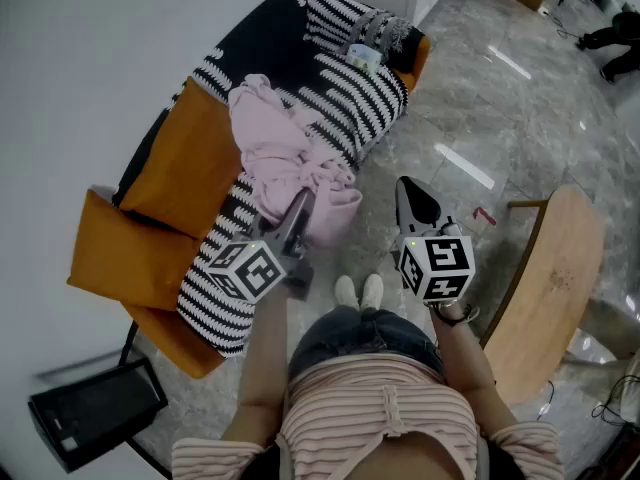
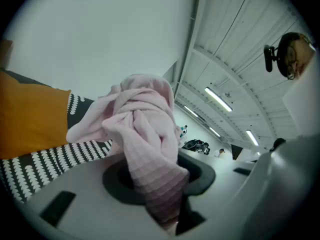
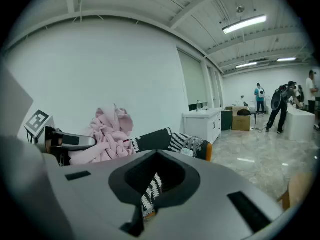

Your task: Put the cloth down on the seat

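The pink cloth (image 1: 280, 153) lies bunched on the sofa seat (image 1: 355, 93), which is covered by a black-and-white striped throw; one end hangs over the front edge. My left gripper (image 1: 302, 206) is shut on that hanging end. Its own view shows the pink cloth (image 2: 145, 134) running down between the jaws of the left gripper (image 2: 165, 204). My right gripper (image 1: 408, 192) hangs over the floor right of the cloth, shut and empty. The right gripper view shows the cloth (image 3: 107, 134) at the left and the right gripper (image 3: 147, 199) with only a thin slit.
Orange cushions (image 1: 185, 163) line the sofa's back and left arm. A small item (image 1: 365, 56) lies at the seat's far end. A wooden tabletop (image 1: 550, 278) stands at my right, a black box (image 1: 95, 408) on the floor at my left. People stand far off (image 3: 282, 106).
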The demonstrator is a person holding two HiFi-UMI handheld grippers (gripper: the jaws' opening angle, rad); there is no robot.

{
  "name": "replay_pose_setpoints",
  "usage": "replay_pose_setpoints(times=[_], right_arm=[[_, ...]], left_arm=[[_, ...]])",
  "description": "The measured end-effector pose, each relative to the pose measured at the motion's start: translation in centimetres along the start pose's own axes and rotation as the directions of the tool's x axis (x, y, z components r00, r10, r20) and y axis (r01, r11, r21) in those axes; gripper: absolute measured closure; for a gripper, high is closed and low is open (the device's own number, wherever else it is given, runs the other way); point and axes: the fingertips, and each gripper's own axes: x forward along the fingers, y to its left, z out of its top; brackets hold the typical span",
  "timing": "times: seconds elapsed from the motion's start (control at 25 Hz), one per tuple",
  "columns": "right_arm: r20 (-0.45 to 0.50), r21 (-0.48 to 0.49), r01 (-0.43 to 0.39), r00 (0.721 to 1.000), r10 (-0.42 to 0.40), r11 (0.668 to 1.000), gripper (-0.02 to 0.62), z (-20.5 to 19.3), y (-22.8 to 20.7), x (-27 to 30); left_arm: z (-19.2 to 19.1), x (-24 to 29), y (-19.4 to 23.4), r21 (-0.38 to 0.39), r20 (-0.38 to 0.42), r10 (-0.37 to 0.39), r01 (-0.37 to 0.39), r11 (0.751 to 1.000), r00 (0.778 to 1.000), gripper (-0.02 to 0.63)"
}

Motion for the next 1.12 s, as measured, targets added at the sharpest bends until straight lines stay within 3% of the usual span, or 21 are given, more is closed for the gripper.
replay_pose_setpoints(times=[0.6,1.12], right_arm=[[-0.009,-0.001,0.000,1.000,0.000,1.000,0.588,-0.4,0.3,-1.3],[0.004,0.002,-0.011,1.000,0.011,1.000,0.588,-0.1,-3.0,-0.6]], left_arm=[[-0.2,-0.7,-0.8,0.005,0.002,0.023,-0.023,1.000,1.000,0.459],[0.0,2.0,-1.4,0.037,0.018,0.052,-0.053,0.998,0.998,0.459]])
